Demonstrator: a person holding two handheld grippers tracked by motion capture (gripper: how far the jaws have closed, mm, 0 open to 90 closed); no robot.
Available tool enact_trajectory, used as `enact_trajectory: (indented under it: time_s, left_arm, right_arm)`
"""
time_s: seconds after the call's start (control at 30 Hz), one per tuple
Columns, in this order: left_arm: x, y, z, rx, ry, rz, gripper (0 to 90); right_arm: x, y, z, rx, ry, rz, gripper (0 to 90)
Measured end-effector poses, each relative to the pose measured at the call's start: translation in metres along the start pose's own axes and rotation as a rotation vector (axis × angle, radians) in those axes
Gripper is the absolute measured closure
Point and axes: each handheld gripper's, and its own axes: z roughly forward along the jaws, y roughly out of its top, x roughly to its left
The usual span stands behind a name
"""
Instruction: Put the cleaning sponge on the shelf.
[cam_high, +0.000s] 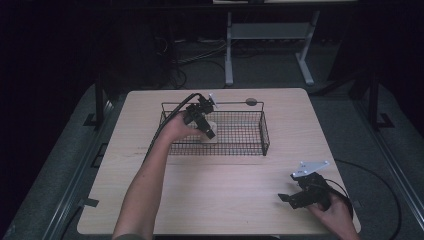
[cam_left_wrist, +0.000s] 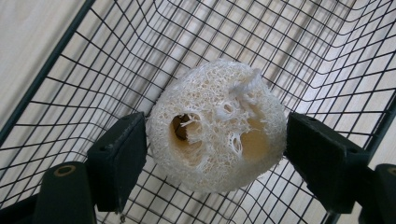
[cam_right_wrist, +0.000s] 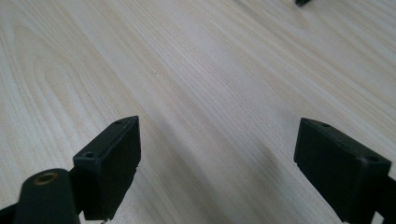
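A pale, holed loofah sponge (cam_left_wrist: 217, 126) sits between the two black jaws of my left gripper (cam_left_wrist: 215, 154), which press on its left and right sides. In the high view this left gripper (cam_high: 206, 129) reaches down into the left part of a black wire basket (cam_high: 264, 132), with the loofah sponge (cam_high: 212, 125) at its tips near the basket's front wall. My right gripper (cam_high: 288, 198) rests low over the table's near right corner, held by a hand. In its own view the right gripper (cam_right_wrist: 217, 154) stands open, with bare wood between the jaws.
The light wooden table (cam_high: 225, 195) is bare in front of the basket. A small dark round thing (cam_high: 251, 102) sits at the basket's back rim. Cables trail from both grippers. Beyond the table are a dark floor and a white desk frame (cam_high: 229, 50).
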Motion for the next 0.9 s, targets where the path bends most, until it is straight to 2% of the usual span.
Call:
enact_trajectory:
  time_s: [0.43, 0.9]
  left_arm:
    - [-0.003, -0.002, -0.010, -0.006, 0.005, 0.021, 19.9]
    - [-0.007, -0.004, -0.020, -0.025, 0.003, 0.020, 20.1]
  right_arm:
    - [0.000, 0.001, 0.001, 0.005, 0.001, 0.001, 14.4]
    - [0.001, 0.001, 0.000, 0.003, -0.002, 0.004, 14.3]
